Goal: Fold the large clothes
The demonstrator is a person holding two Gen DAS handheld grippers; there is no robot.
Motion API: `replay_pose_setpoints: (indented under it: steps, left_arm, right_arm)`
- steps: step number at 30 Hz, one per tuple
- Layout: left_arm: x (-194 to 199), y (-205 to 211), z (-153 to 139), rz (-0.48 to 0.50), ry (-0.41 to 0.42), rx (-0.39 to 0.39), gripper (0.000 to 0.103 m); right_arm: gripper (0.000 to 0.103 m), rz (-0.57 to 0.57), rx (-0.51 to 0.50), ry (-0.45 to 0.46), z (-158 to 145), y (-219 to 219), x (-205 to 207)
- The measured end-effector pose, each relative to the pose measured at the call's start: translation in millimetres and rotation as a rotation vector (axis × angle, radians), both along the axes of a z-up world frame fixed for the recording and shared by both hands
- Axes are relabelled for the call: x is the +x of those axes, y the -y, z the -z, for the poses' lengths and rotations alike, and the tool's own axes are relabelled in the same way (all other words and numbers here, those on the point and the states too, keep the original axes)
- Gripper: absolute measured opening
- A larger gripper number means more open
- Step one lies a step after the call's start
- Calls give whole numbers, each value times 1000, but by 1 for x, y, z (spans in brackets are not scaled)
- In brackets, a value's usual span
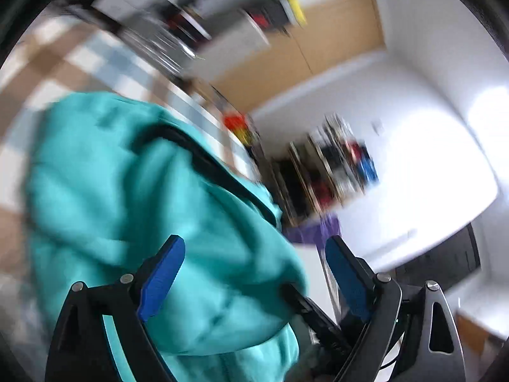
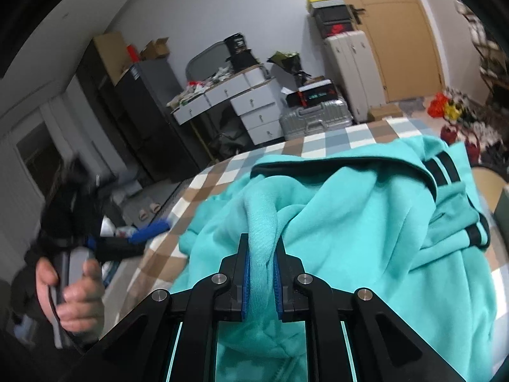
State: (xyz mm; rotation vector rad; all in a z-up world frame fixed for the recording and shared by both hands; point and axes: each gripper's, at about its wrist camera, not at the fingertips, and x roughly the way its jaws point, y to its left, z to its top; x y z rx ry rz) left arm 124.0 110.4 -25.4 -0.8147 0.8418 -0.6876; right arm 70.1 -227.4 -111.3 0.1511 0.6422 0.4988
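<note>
A large teal garment (image 1: 127,191) with black stripes lies bunched on a checked cover (image 1: 95,63). In the blurred left wrist view my left gripper (image 1: 254,254) stands open above the garment's near edge, its blue pads (image 1: 162,273) wide apart and pressing on nothing. In the right wrist view my right gripper (image 2: 262,254) is shut on a rolled fold of the teal garment (image 2: 366,207), which rises between the pads. The garment spreads right across the checked cover (image 2: 318,140). At the left a hand (image 2: 76,289) holds the other gripper's handle, off the bed's side.
Beyond the bed stand a silver suitcase (image 2: 315,117), a white suitcase (image 2: 350,73), a cluttered white drawer desk (image 2: 241,95) and a black cabinet (image 2: 136,111). A tan door (image 2: 400,31) is at the back right. Slippers (image 2: 149,210) lie on the floor.
</note>
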Motion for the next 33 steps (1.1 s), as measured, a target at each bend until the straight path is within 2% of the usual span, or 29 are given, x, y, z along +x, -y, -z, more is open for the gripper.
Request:
replay_pose_setpoints:
  steps: [3,6,7,9,11,12,13,15,17,19,21,24,25,26,28,29,32,33]
  left_arm:
    - [32,39,6,137,-85,77,87]
    - [59,57,27,201,-212,196,83]
    - [67,62,35,217,-260,248,77]
    - [75,72,42,271,-286,302,35]
    - [79,79,41,293,-294,387,16]
    - [80,79,39,295,-308,408,13]
    - [80,78,34,294,-311,399,11]
    - [80,75,23,280,-298,370,8]
    - [81,69,11,251,-281,307,8]
    - [81,66,2,231,-257,239,8]
    - [84,62,-7,201,-228,174,7]
    - [89,57,-10,163,-219,117,7]
    - [90,54,-8,156,-220,96,7]
    - [91,52,-7,158,-221,73,7]
    - [98,55,-8,157,-209,48,7]
    - [96,53,-7,157,-198,33,7]
    - [96,62,-4,178,-182,8,7]
    - [94,63,-4,185,-183,16,7]
  right_arm:
    - [17,-37,-3,-12,2,-3,-4]
    - [20,-46,-10,-43,5,-2,-7]
    - [22,-37,-18,-60,7,0,-8]
    - [28,-27,-17,-96,12,5,-11]
    - [43,-25,-12,-148,20,9,-13]
    - [47,-32,-6,-182,26,11,-14]
    - [52,-47,0,-219,34,12,-14]
    - [52,-77,0,-274,48,10,-12]
    - [52,-85,-34,-285,54,3,-8]
    - [52,-68,-46,-275,56,-6,5]
    - [52,-34,-57,-308,61,-13,28]
    - [45,34,-63,-326,67,-10,64]
    - [38,55,-79,-298,64,-8,74]
    - [37,72,-93,-274,62,-6,79]
    - [34,137,-183,-196,53,-3,97]
    - [27,156,-243,-142,47,-4,102]
    - [24,193,-379,62,23,-8,98]
    - [24,198,-404,93,20,-8,96]
